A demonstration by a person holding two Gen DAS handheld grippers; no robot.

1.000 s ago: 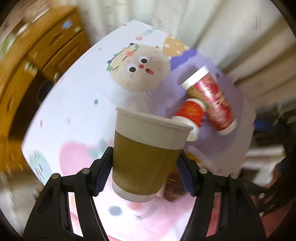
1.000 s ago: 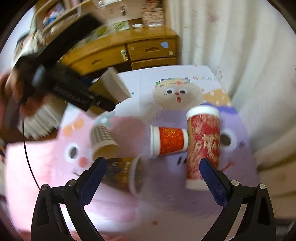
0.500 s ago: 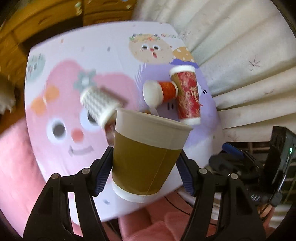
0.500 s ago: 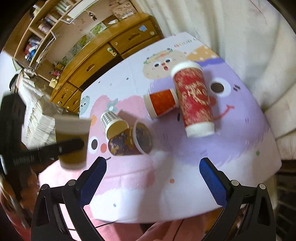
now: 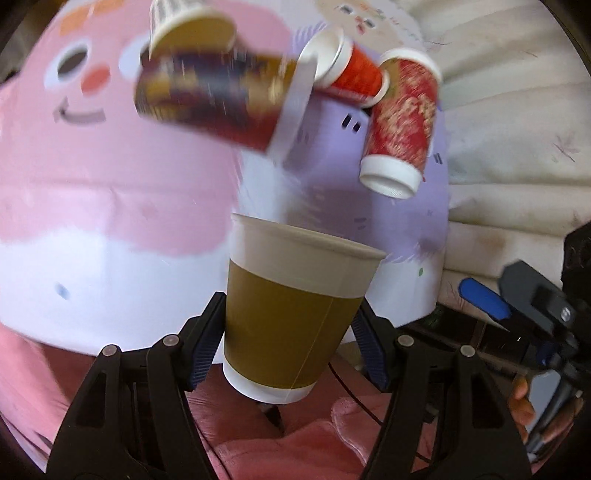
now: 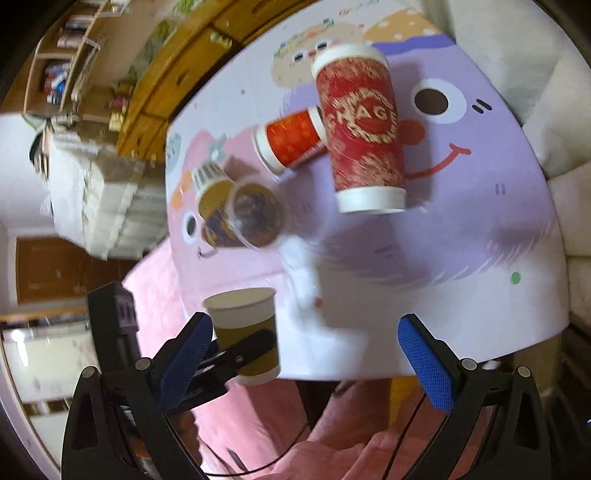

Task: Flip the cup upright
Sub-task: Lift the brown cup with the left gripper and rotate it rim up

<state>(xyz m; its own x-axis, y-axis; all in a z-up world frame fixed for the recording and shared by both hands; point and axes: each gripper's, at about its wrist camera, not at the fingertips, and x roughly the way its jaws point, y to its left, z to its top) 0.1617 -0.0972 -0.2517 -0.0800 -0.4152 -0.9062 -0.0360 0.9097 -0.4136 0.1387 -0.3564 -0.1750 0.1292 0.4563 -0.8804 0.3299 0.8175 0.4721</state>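
Brown cup (image 5: 295, 317) upright, mouth up, clamped between my left gripper (image 5: 288, 350) pads, above the table's (image 6: 443, 295) near edge. My right gripper (image 6: 314, 354) spread wide, holding nothing.

Dark patterned cup (image 5: 221, 96) motion-blurred; striped cup (image 5: 173, 18) cut by top edge; right tongs (image 5: 517, 310) partly out of frame.

Five paper cups in all: one brown cup (image 5: 295, 321) up off the table (image 6: 498, 295), held mouth-up, and four lying on their sides toward its far edge: one tall red cup (image 6: 360, 125), one short orange-red cup (image 6: 291, 138), one dark patterned cup (image 6: 243, 218), one checked cup (image 6: 208, 184). Two grippers, one table.
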